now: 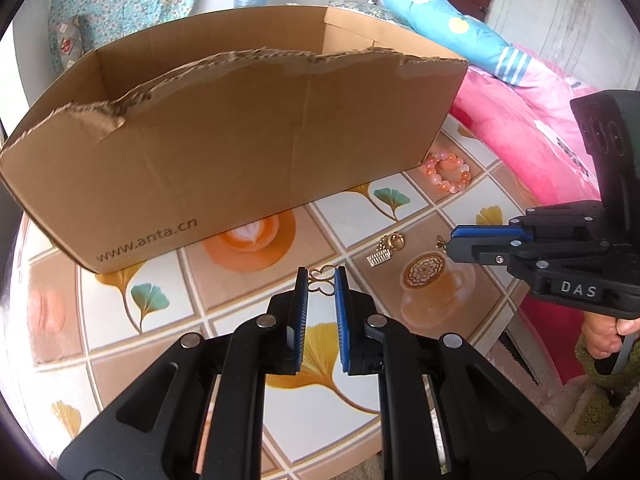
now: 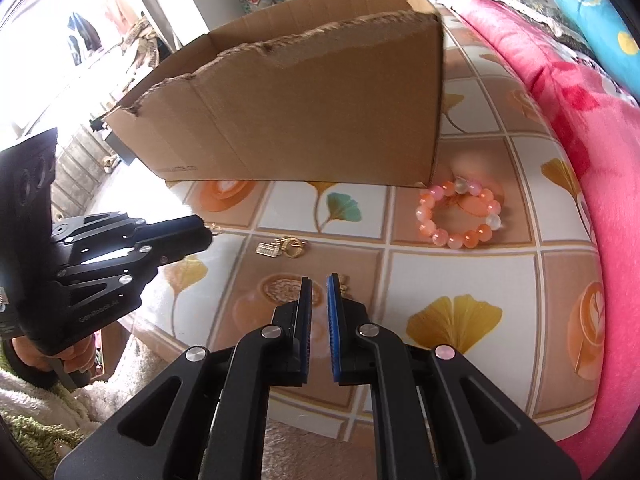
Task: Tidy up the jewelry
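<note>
Jewelry: gold clover charm (image 1: 323,280) clamped between left tool (image 1: 322,286) pads, near the bench's (image 1: 256,416) front edge, before the cardboard box (image 1: 224,152). Right tool (image 2: 319,285) together, empty. Risk: the thin edgewise-held charm may twist free in transit.

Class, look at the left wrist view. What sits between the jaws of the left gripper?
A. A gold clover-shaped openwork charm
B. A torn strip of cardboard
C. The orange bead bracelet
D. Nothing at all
A: the left gripper has its jaws closed on the gold clover-shaped charm, while the orange bead bracelet lies apart on the tablecloth beside the cardboard box.
</note>
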{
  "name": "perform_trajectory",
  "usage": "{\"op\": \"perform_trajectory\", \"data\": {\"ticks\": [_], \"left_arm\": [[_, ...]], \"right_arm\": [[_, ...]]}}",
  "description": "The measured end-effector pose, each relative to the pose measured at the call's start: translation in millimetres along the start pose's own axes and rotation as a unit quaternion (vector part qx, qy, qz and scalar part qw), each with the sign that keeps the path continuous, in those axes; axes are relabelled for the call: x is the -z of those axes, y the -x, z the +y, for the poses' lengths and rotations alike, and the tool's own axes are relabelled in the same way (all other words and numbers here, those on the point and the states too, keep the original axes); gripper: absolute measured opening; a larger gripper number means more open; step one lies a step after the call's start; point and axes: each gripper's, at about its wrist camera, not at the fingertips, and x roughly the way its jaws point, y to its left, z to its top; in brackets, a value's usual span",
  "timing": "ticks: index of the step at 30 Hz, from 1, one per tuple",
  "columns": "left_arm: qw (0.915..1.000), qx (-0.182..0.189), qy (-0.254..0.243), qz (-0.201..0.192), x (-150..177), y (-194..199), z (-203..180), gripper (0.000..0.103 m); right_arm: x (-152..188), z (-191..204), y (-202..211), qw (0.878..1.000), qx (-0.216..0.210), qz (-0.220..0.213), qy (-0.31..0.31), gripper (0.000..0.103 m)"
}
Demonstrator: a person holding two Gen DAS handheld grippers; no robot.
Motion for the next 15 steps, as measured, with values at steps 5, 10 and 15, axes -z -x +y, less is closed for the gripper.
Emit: {"op": "perform_trajectory", "data": {"ticks": [5,10,15], "left_arm": [[0.9999,0.002,0.009,-0.008,5.4,3.3,4.8,0.012],[0.9997,0.007,0.018,-0.012,9.3,5.3,10.2,0.012],[0.9995,0.009,0.024,-0.018,12.4,8.2,13.2,0.012]], "right_arm": [[3.7,13.0,-0.2,1.000,0.008,0.011,0.020,0.008],[-0.3,9.1,1.2,0.999,0.033,0.012,0.023,0.009],[-3.8,2.3,-5.7,0.998,0.051,0.018,0.022,0.009]]}}
